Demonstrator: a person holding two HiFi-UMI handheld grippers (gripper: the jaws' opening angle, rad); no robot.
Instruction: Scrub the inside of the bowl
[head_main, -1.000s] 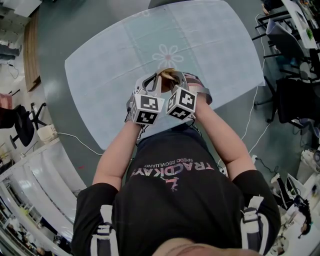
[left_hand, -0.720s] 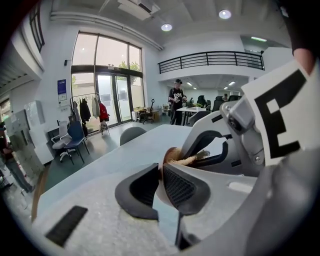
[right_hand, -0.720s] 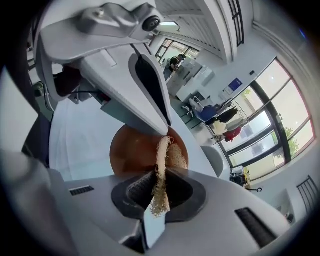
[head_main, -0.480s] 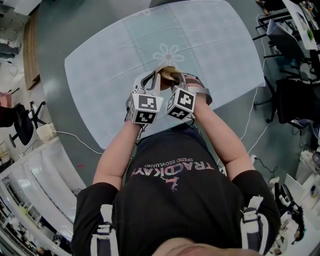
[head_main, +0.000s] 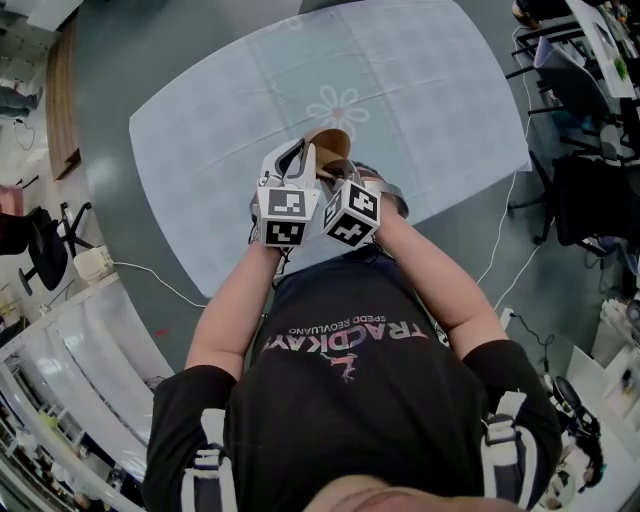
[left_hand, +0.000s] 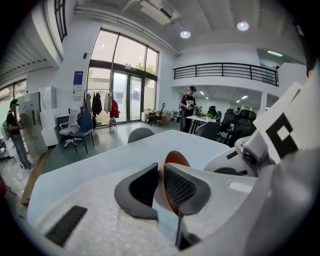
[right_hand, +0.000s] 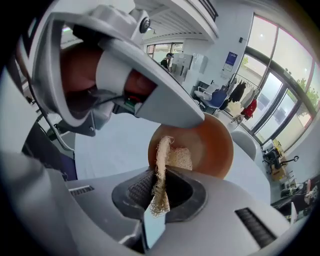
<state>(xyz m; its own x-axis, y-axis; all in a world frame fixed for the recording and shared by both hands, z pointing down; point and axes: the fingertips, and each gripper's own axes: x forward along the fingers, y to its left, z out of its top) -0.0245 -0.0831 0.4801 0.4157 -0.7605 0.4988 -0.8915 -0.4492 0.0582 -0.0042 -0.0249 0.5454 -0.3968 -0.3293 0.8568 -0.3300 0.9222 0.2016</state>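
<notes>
Right gripper view: right gripper clenched on a beige fibrous scrubbing pad, whose far end lies against the inner wall of the brown round bowl. Left gripper grips the bowl's rim, holding it tilted over the pale blue oval table.

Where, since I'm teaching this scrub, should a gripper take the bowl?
Grip the bowl by its thin rim, edge-on: one jaw inside, one outside, as the left gripper holds it. That leaves the tilted inside open to the loofah.
</notes>
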